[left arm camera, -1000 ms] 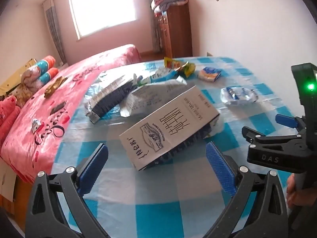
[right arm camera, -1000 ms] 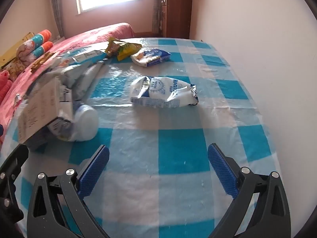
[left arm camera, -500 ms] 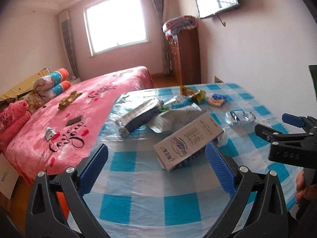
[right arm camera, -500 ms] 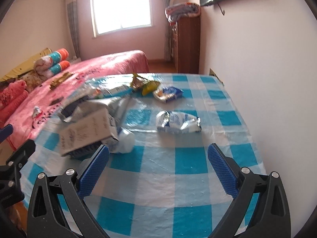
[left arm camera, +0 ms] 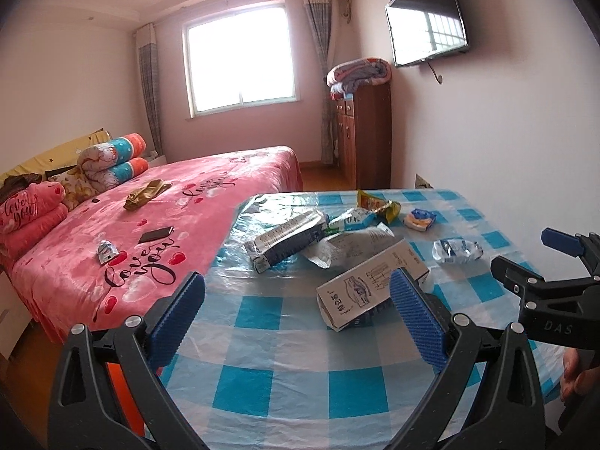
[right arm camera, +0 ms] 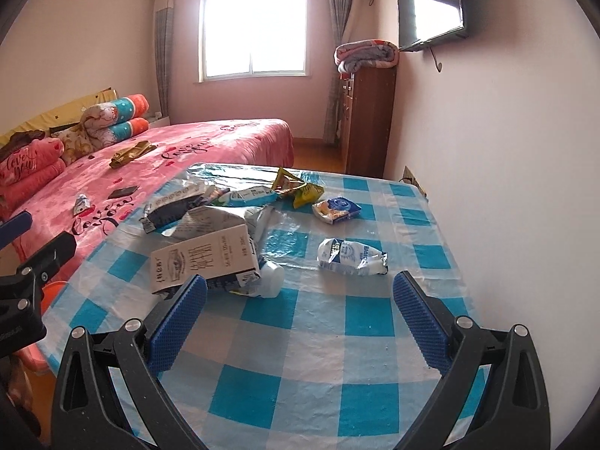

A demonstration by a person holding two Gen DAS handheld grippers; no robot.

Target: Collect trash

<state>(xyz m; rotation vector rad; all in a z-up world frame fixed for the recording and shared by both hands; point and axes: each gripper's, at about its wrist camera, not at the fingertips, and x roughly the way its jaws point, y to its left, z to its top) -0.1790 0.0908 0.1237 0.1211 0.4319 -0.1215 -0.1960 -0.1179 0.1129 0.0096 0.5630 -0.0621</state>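
Both grippers, the left gripper (left arm camera: 296,311) and right gripper (right arm camera: 300,309), are spread wide and hold nothing above the blue-and-white checked table (right arm camera: 300,348), where one flat cardboard carton (right arm camera: 204,258) and several crinkly shiny wrappers (right arm camera: 350,257) lie scattered.

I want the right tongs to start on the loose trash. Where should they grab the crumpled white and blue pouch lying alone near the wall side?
Probably across the pouch's puffed middle, coming from above with the open right tongs. It lies flat and apart on the checked tablecloth, long axis side to side, so closing across its short width looks easiest.
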